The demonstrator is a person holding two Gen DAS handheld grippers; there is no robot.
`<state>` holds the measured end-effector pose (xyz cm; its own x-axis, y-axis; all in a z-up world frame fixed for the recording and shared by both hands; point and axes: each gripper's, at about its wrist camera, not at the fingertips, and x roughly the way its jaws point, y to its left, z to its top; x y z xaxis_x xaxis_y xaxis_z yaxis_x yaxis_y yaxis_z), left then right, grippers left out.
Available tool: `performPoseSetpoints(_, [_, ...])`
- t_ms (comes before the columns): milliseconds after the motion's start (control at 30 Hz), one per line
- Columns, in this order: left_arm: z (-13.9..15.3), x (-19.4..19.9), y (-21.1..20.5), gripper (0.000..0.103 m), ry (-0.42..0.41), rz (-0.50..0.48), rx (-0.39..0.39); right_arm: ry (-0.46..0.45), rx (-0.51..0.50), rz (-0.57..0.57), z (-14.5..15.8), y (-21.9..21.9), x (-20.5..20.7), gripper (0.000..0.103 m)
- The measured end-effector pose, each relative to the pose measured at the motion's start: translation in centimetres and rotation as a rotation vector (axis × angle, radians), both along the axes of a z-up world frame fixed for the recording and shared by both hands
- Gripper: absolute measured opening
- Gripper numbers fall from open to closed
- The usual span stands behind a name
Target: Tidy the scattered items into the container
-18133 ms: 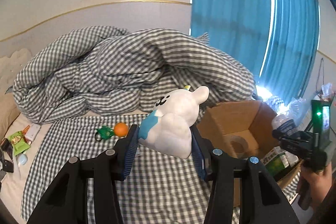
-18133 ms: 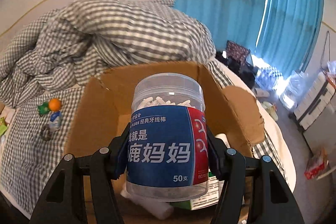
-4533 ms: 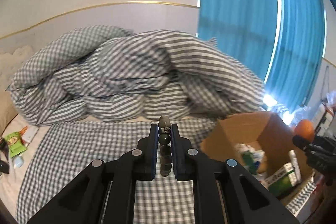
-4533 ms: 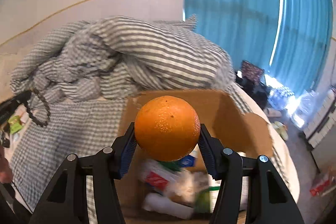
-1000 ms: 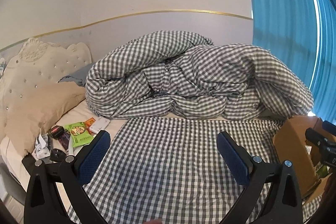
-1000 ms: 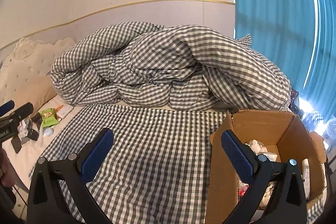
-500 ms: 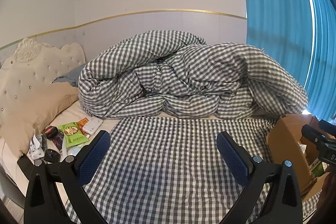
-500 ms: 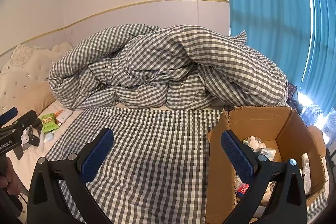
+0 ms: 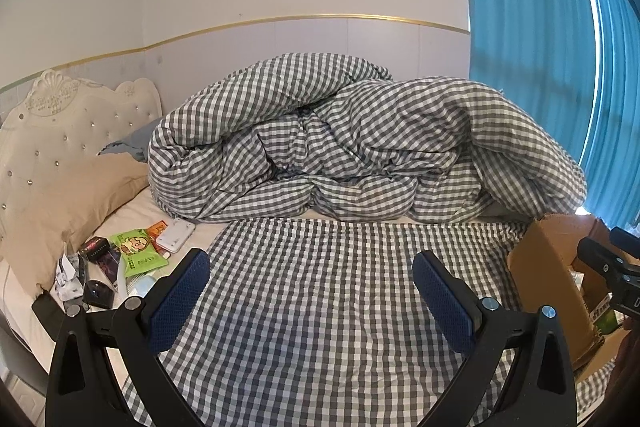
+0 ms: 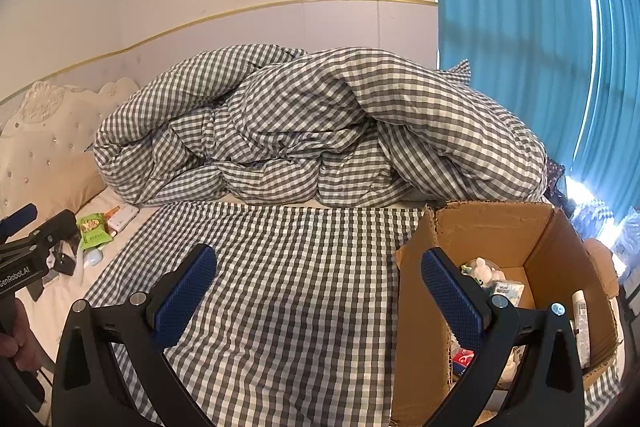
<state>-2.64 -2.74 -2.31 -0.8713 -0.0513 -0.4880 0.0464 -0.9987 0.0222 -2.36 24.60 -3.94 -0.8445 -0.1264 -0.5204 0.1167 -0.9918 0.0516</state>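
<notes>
Both grippers sit wide apart and hold nothing. Left gripper [image 9: 311, 287] hovers over the checked sheet [image 9: 320, 287], blue pads spread, only fabric between them. Right gripper [image 10: 318, 289] is the same: pads released, left finger over the sheet, right finger [image 10: 450, 297] overlapping the near-left corner of the cardboard box [image 10: 500, 227].

Box stands open on the right side of the bed, flaps up. Inside, per right wrist view: a white plush toy [image 10: 482, 273] toward the back, a pale blue-white packet [image 10: 508, 289] just beside it, a white tube [image 10: 580, 323] leaning along the right wall, something red and white [image 10: 464, 359] low at the front. Rest of the contents are hidden behind the finger. In the left wrist view only the box's left wall [image 9: 548, 267] shows, with the right gripper's black body in front of it.

The checked sheet area between the grippers is flat. Behind it, a bunched checked duvet [image 9: 360, 143] spans the bed.

A cluster of small items lies on the cream mattress at far left, near the pillow [image 9: 60, 183] and headboard [image 9: 52, 123]: green snack packet [image 9: 138, 253], white-and-red flat case [image 9: 175, 233], small orange packet [image 9: 158, 227], dark wrapper [image 9: 94, 247], black object [image 9: 98, 293], crumpled paper [image 9: 66, 273]. All well apart from the box.

Blue curtains [image 10: 540, 47] hang at right.
</notes>
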Motion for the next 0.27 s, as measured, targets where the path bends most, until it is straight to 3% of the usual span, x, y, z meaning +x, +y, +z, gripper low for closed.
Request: performPoseSetpoints(267, [-0.16, 0.11, 0.38, 0.103, -0.006, -0.012, 0.007, -0.003, -0.003, -0.007, 0.0, 0.53, 0.18, 0.103])
